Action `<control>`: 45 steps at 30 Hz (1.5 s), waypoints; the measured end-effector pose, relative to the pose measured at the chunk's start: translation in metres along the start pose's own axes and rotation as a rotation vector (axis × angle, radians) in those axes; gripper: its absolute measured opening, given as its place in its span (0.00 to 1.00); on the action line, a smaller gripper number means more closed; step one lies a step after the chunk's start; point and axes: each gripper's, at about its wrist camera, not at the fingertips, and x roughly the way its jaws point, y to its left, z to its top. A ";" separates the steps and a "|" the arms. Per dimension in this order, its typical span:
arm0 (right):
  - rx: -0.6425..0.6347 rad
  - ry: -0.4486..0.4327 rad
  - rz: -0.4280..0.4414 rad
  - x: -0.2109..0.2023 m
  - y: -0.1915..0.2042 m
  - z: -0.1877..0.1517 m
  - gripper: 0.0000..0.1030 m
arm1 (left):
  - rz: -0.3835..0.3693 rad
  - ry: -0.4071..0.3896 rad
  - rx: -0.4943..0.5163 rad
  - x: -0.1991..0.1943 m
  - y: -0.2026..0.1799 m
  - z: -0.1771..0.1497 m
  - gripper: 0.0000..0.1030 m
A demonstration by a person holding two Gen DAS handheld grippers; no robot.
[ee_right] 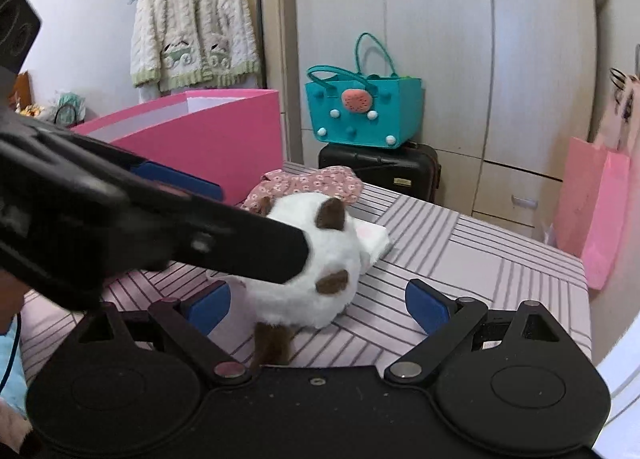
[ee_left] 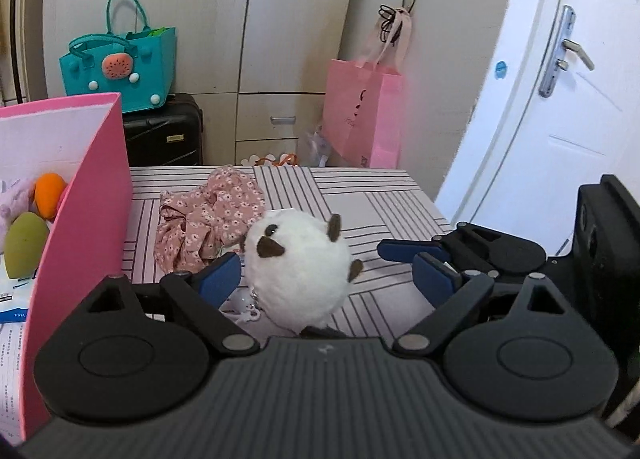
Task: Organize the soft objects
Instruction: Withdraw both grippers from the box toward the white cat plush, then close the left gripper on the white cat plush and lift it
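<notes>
Both jaws spread around white plush toy [ee_left: 296, 263] untouched, left gripper [ee_left: 326, 279], right gripper [ee_right: 318, 307], pink box [ee_left: 80, 195] holding orange [ee_left: 49, 195] and green [ee_left: 25, 243] soft toys

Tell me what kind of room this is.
Most likely a bedroom at home: a built-in wardrobe fills the back wall, a knitted cardigan hangs beside it, and a black suitcase stands at its foot.
</notes>
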 end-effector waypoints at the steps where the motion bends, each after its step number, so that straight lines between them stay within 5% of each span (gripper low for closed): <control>1: 0.001 0.008 0.007 0.002 0.001 0.001 0.94 | 0.008 -0.002 -0.005 0.002 0.000 0.000 0.89; 6: 0.056 0.037 0.039 0.015 0.000 0.001 0.92 | 0.022 -0.034 -0.012 0.008 0.001 0.000 0.88; 13: 0.131 0.038 0.040 0.018 -0.006 -0.001 0.85 | 0.020 -0.002 -0.053 0.024 0.008 -0.004 0.75; 17: 0.086 0.050 0.051 0.023 0.001 0.000 0.82 | 0.040 0.002 -0.051 0.030 0.008 -0.008 0.67; 22: 0.066 0.052 0.010 0.025 0.006 0.000 0.63 | 0.047 0.005 -0.082 0.034 0.012 -0.011 0.60; 29: 0.033 0.042 0.001 0.021 0.012 -0.002 0.59 | 0.099 -0.013 -0.060 0.031 0.003 -0.015 0.58; 36: -0.006 0.023 -0.069 0.005 0.037 -0.007 0.58 | 0.061 -0.012 -0.093 0.015 0.008 -0.023 0.58; 45: 0.167 -0.024 -0.136 -0.031 0.058 -0.021 0.58 | -0.035 0.006 -0.053 -0.012 0.004 -0.034 0.58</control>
